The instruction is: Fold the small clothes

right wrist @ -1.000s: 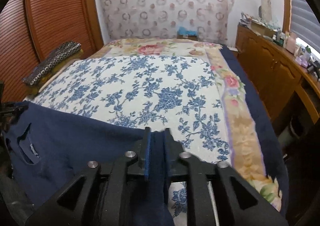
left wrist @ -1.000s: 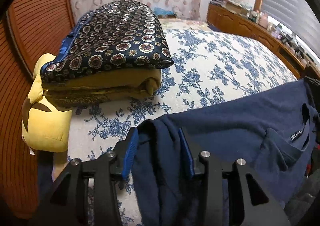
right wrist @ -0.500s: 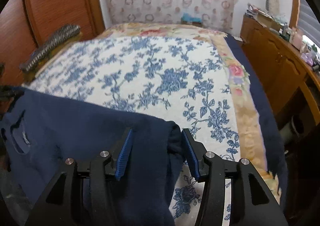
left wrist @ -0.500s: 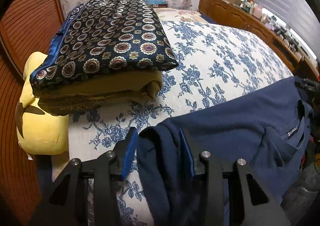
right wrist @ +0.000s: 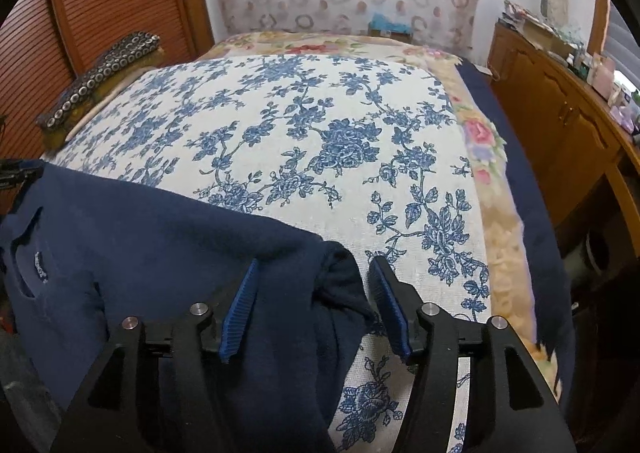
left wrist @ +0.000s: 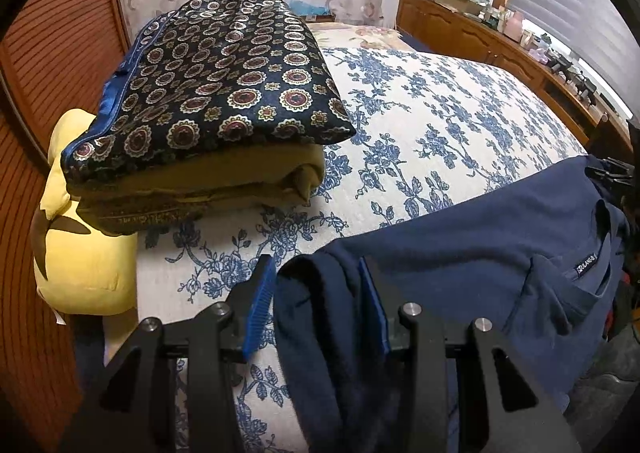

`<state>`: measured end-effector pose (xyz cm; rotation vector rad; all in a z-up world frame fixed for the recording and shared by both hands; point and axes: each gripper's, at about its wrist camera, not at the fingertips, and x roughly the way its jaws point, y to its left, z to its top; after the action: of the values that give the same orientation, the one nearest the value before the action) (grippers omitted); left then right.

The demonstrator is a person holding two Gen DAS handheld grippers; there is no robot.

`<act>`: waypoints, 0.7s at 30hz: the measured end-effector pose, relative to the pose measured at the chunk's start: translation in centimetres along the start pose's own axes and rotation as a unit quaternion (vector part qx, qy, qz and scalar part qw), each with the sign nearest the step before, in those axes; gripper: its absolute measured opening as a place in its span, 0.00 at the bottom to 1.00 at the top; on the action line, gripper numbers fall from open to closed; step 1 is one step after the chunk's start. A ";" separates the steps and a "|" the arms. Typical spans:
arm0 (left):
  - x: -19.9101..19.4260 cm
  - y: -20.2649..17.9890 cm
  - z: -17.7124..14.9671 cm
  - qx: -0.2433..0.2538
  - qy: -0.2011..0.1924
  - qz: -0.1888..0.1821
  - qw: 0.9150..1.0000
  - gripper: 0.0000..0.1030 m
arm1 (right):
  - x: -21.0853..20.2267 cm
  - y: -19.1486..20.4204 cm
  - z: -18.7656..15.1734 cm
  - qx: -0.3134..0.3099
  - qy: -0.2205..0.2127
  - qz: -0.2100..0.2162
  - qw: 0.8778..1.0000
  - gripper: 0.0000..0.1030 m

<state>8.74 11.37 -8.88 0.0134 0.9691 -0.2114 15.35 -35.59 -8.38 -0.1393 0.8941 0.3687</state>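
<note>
Nearest to me, my right gripper (right wrist: 312, 305) has its jaws opening; a bunched corner of the navy shirt (right wrist: 160, 237) sits between the blue pads (right wrist: 240, 305), but I see a clear gap on the outer side, so the cloth seems to lie loose there. I judge I am letting that corner go where it can rest on the bed. My left gripper (left wrist: 318, 301) stands at a middling width around the other bunched corner; the cloth fills the space between its pads, though I cannot tell whether they truly pinch it. Holding both corners level would keep the shirt's edge straight across the bed's near edge, which suits a clean first fold. The shirt spreads flat between the two grippers on the blue-flowered bedspread (right wrist: 320, 125), collar and label towards the middle. Farther off on the left, a folded stack of patterned cloth (left wrist: 224, 93) sits over a yellow cushion (left wrist: 80, 253), clear of my working area.
</note>
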 end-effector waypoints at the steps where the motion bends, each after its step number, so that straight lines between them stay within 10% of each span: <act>1: 0.1 0.0 0.1 0.000 0.000 0.000 1.000 0.40 | 0.0 0.0 0.0 -0.002 0.000 0.001 1.000 0.58; 6: 0.1 -0.1 -0.1 0.002 -0.005 0.001 1.000 0.39 | 0.0 0.0 -0.1 -0.002 -0.005 0.007 1.000 0.57; 10: -0.2 -0.8 -0.5 0.014 -0.012 -0.021 1.000 0.14 | -0.3 1.1 -0.3 -0.021 -0.003 0.048 0.999 0.13; 21: -12.6 -4.8 -2.1 -0.002 -0.177 -0.044 0.983 0.06 | -9.1 3.0 -0.9 0.001 -0.100 0.084 0.991 0.08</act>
<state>-0.74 9.10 0.60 -0.0691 0.6165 -0.2835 8.45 -35.40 -1.68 -0.0238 0.7105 0.5285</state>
